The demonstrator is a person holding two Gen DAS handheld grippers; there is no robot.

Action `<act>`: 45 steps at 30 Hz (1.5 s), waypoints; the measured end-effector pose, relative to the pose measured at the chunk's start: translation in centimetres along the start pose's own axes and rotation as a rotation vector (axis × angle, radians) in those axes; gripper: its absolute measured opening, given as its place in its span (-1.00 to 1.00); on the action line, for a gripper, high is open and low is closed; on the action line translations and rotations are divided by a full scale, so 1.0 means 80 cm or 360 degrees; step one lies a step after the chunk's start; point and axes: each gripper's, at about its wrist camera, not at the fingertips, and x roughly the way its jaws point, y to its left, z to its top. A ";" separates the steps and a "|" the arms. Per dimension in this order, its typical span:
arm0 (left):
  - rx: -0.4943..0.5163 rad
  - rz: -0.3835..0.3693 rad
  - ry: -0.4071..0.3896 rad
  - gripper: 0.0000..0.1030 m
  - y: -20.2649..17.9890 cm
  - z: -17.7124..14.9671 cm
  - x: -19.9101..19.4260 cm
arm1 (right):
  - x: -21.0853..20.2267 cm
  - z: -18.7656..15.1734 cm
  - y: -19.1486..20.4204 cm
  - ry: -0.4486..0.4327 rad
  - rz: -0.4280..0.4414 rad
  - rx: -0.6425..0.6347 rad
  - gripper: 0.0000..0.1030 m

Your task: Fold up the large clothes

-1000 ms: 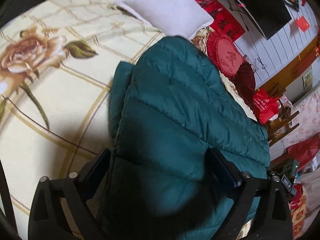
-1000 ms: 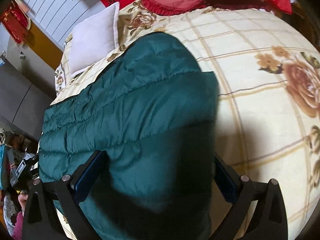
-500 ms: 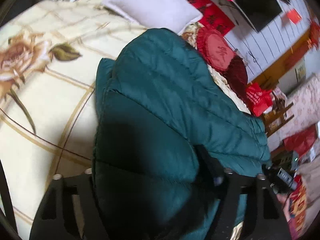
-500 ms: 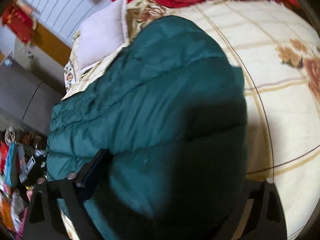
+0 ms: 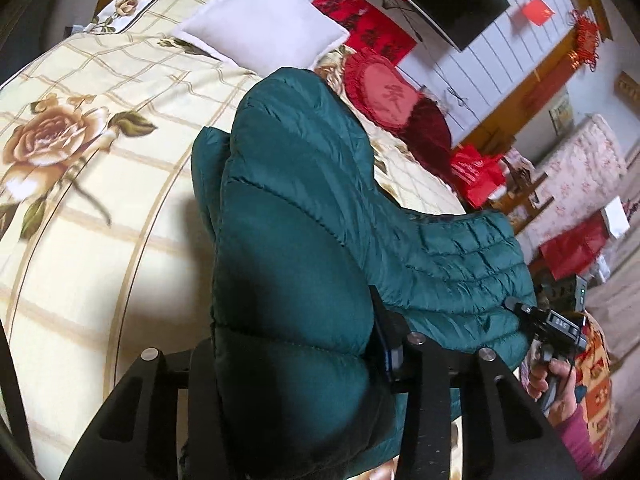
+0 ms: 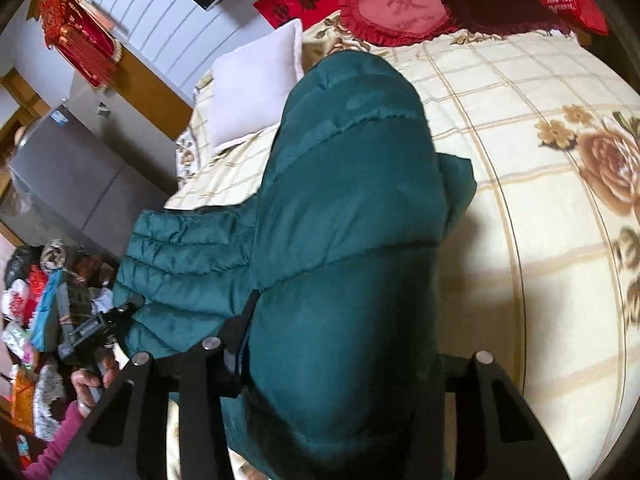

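A dark green quilted jacket (image 5: 304,208) lies on a bed (image 5: 100,240) covered in a cream checked sheet with large printed roses. Its near hem is gathered up off the sheet, toward the bed's near edge. The left hand-held gripper (image 5: 296,356) has just been closing, and its fingers now pinch a thick fold of that hem; the padding swells out and hides both fingertips. The right hand-held gripper (image 6: 340,364) has likewise been closing and clamps another fold the same way (only its inner finger shows, the outer one is buried in fabric). Each camera glimpses the other gripper's handle in a hand at the jacket's far side. A white pillow (image 5: 264,36) and red cushions (image 6: 400,8) sit along the bed's far edge.
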 end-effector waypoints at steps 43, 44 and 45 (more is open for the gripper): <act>0.0372 0.0812 -0.0293 0.48 -0.136 -0.186 -0.046 | -0.053 -0.216 0.182 -0.0227 -0.0626 -0.0436 0.69; 0.0387 0.0822 -0.0301 0.48 -0.140 -0.189 -0.046 | -0.051 -0.219 0.185 -0.0227 -0.0629 -0.0444 0.69; 0.0405 0.0833 -0.0309 0.48 -0.143 -0.192 -0.047 | -0.049 -0.222 0.187 -0.0225 -0.0633 -0.0455 0.69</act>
